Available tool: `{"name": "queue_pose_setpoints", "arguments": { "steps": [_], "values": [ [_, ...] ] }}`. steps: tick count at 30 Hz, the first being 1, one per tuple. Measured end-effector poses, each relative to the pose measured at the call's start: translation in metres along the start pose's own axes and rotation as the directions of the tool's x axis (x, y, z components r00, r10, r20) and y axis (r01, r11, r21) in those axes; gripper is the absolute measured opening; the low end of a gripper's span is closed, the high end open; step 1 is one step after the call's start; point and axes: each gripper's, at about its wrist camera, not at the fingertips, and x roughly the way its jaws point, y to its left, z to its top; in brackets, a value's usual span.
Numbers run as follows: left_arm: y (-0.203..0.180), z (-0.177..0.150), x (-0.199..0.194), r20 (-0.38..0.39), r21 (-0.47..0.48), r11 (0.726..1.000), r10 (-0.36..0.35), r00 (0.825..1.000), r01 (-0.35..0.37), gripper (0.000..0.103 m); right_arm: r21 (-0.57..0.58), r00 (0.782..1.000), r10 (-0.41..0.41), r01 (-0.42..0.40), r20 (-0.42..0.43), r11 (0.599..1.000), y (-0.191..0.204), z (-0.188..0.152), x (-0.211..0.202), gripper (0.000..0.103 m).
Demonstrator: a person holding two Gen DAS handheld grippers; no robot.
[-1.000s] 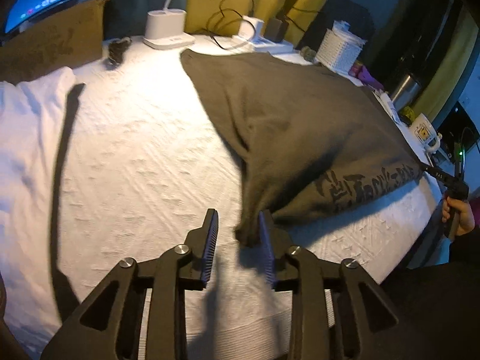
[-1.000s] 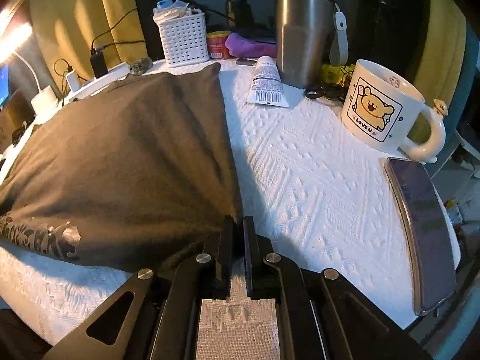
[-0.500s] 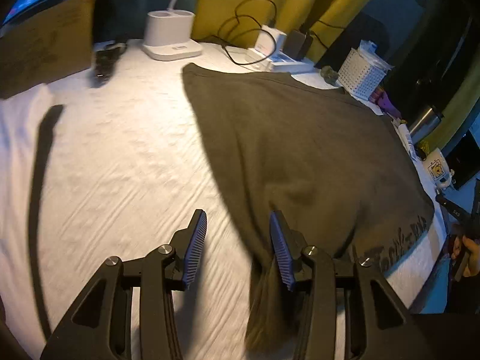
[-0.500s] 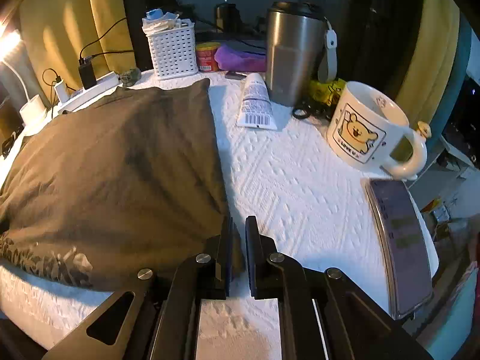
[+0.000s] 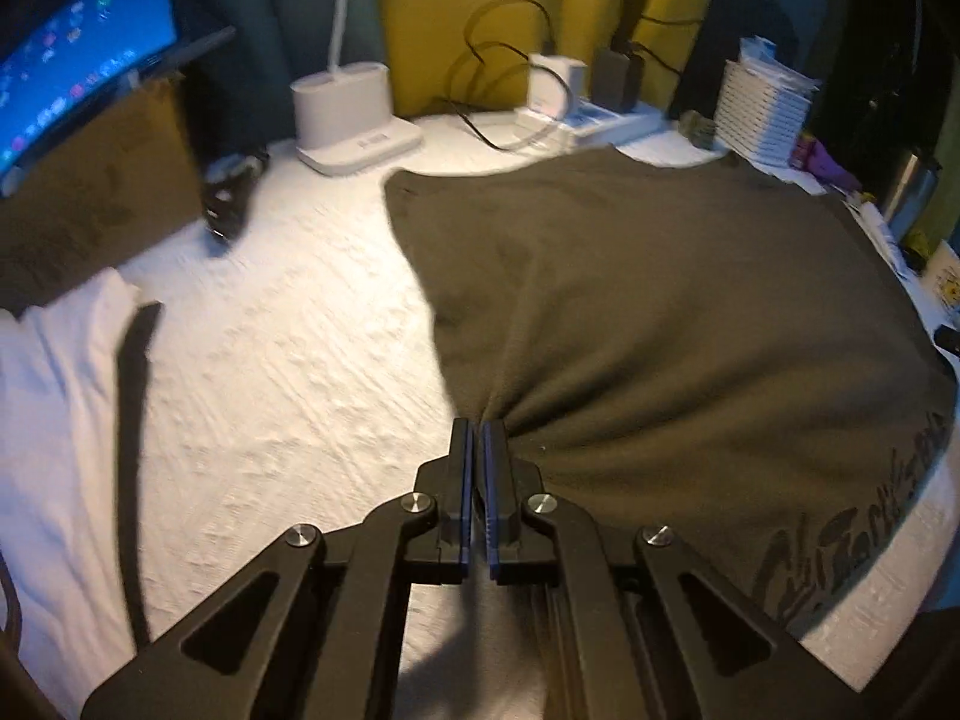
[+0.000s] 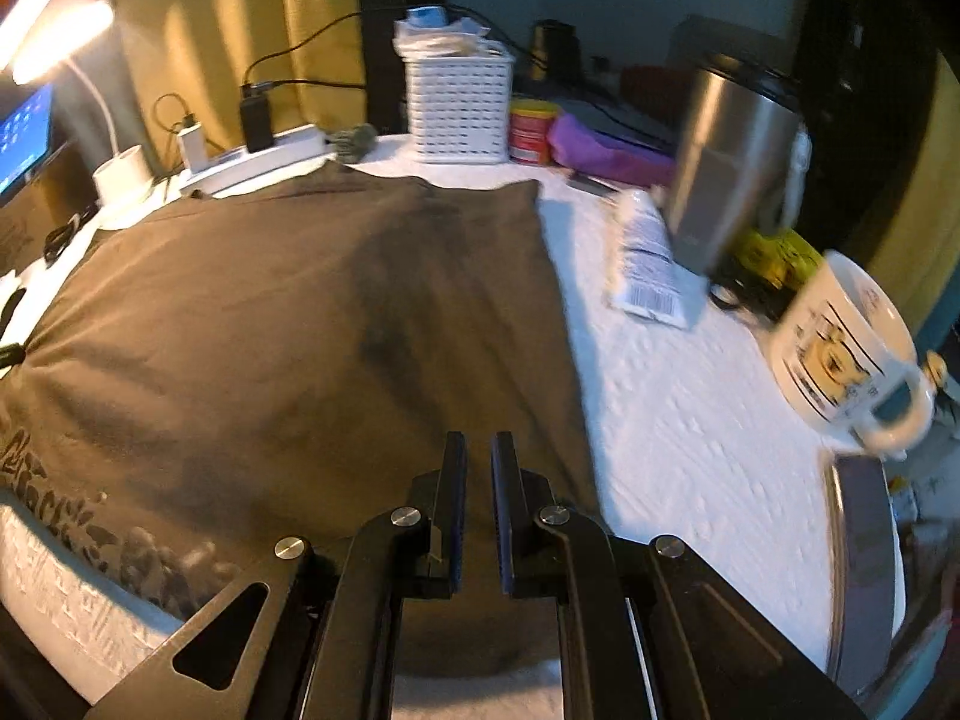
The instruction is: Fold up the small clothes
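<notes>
A dark olive-brown garment (image 5: 648, 312) with grey printed lettering lies spread on the white textured cloth (image 5: 288, 360). My left gripper (image 5: 478, 429) is shut on the garment's near left edge, and folds radiate from the pinch. In the right wrist view the same garment (image 6: 300, 330) fills the left and middle. My right gripper (image 6: 478, 441) sits over the garment's near right corner, jaws nearly closed with a narrow gap and cloth lying under and between them.
At the back stand a white lamp base (image 5: 354, 120), a power strip with chargers (image 5: 588, 114) and a white basket (image 6: 459, 108). To the right are a steel tumbler (image 6: 732, 162), a tube (image 6: 648, 258), a bear mug (image 6: 846, 342) and a phone (image 6: 864, 564). A monitor (image 5: 78, 54) glows at left.
My left gripper went from open beside the garment's edge to shut on it. My right gripper moved forward over the garment, and its jaws parted slightly.
</notes>
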Motion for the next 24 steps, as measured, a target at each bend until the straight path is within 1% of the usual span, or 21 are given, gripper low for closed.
{"name": "queue_pose_setpoints", "arguments": {
  "steps": [2,5,6,7,9,10,11,12,13,14,16,18,19,21,24],
  "values": [
    [0.000,-0.001,0.006,-0.018,0.009,1.000,0.008,1.000,-0.008,0.003,-0.006,1.000,-0.004,0.004,-0.018,1.000,0.002,0.002,0.007,0.009],
    [-0.002,-0.002,0.011,-0.040,0.021,1.000,0.008,0.999,-0.007,0.003,-0.023,0.994,-0.068,0.066,-0.089,0.998,0.001,-0.001,0.028,0.010],
    [-0.001,-0.001,0.011,-0.047,0.014,1.000,0.003,0.999,-0.002,0.004,-0.023,0.995,-0.073,0.071,-0.063,0.997,0.000,-0.001,0.027,0.011],
    [0.000,0.000,0.010,-0.057,0.003,1.000,-0.003,0.998,0.003,0.007,-0.018,0.995,-0.073,0.072,-0.070,0.997,-0.002,-0.002,0.028,0.014],
    [0.006,0.005,0.007,-0.077,-0.029,0.999,-0.043,0.996,0.041,0.007,0.008,0.994,-0.079,0.080,-0.069,0.997,-0.009,-0.001,0.027,0.028],
    [0.009,0.008,0.006,-0.081,-0.046,0.998,-0.053,0.995,0.049,0.009,0.019,0.992,-0.100,0.102,-0.070,0.995,-0.012,-0.001,0.027,0.048],
    [0.013,0.011,0.004,-0.078,-0.056,0.997,-0.055,0.995,0.050,0.012,0.027,0.989,-0.132,0.135,-0.071,0.991,-0.016,-0.001,0.027,0.070],
    [0.016,0.013,0.002,-0.070,-0.063,0.997,-0.055,0.996,0.051,0.014,0.038,0.982,-0.174,0.178,-0.075,0.983,-0.021,-0.001,0.027,0.079],
    [0.019,0.017,0.002,-0.062,-0.071,0.996,-0.057,0.996,0.053,0.024,0.049,0.980,-0.181,0.185,-0.079,0.982,-0.026,-0.002,0.028,0.084],
    [0.021,0.022,0.003,-0.052,-0.080,0.995,-0.059,0.997,0.055,0.033,0.064,0.983,-0.164,0.169,-0.081,0.984,-0.030,-0.002,0.028,0.084],
    [0.023,0.032,0.005,-0.032,-0.089,0.994,-0.063,0.998,0.060,0.037,0.085,0.987,-0.135,0.142,-0.081,0.986,-0.036,-0.002,0.028,0.084],
    [0.021,0.045,0.011,-0.016,-0.080,0.994,-0.072,0.997,0.070,0.039,0.083,0.986,-0.147,0.154,-0.076,0.985,-0.035,0.000,0.028,0.084],
    [0.020,0.053,0.017,-0.009,-0.076,0.995,-0.071,0.997,0.070,0.041,0.081,0.986,-0.146,0.152,-0.074,0.985,-0.034,0.001,0.028,0.084],
    [0.020,0.065,0.029,-0.007,-0.071,0.995,-0.076,0.997,0.076,0.043,0.083,0.988,-0.137,0.143,-0.071,0.986,-0.032,0.005,0.027,0.084],
    [0.020,0.080,0.058,-0.032,-0.055,0.996,-0.070,0.997,0.068,0.043,0.087,0.991,-0.123,0.127,-0.060,0.988,-0.027,0.011,0.028,0.084]
  ]
}}
